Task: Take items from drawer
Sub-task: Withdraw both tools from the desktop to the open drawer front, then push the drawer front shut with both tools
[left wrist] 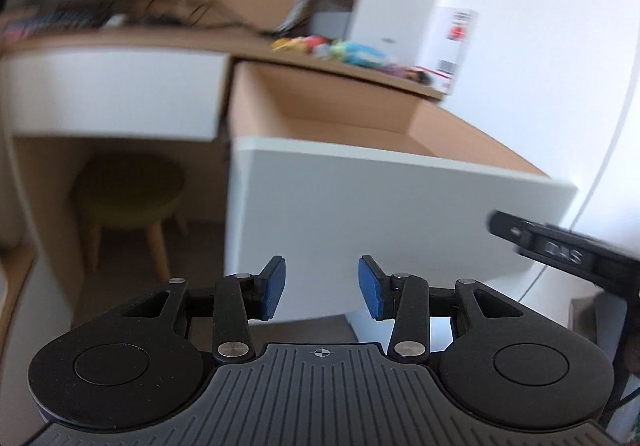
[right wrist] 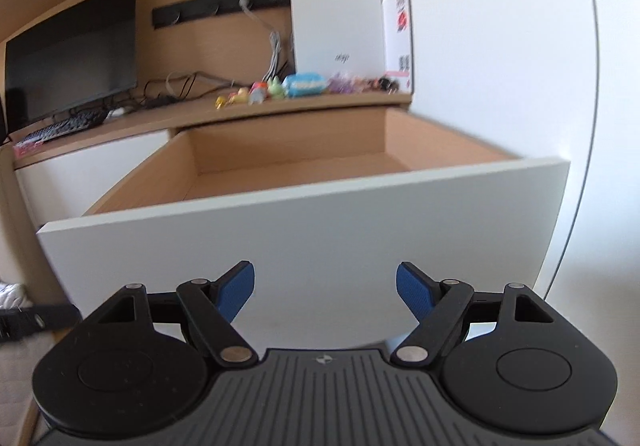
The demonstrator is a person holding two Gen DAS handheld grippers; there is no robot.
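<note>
A wooden drawer [right wrist: 320, 161] with a white front panel [right wrist: 304, 242] stands pulled out from under the desk; what shows of its inside looks bare, and its floor is mostly hidden behind the panel. The same drawer [left wrist: 320, 109] appears in the left wrist view, with its white front [left wrist: 380, 213]. Small colourful toys [right wrist: 288, 87] lie in a row on the desk top above it, also seen as blurred toys [left wrist: 344, 49]. My left gripper [left wrist: 322, 288] is open in front of the panel. My right gripper [right wrist: 325, 288] is open too, low before the panel. Neither holds anything.
A monitor [right wrist: 72, 53], keyboard [right wrist: 64, 125] and cables sit on the desk at left. A white box [right wrist: 336, 1] stands behind the toys. A green stool [left wrist: 128, 185] sits under the desk. The right gripper's black body [left wrist: 568, 254] shows at the right edge.
</note>
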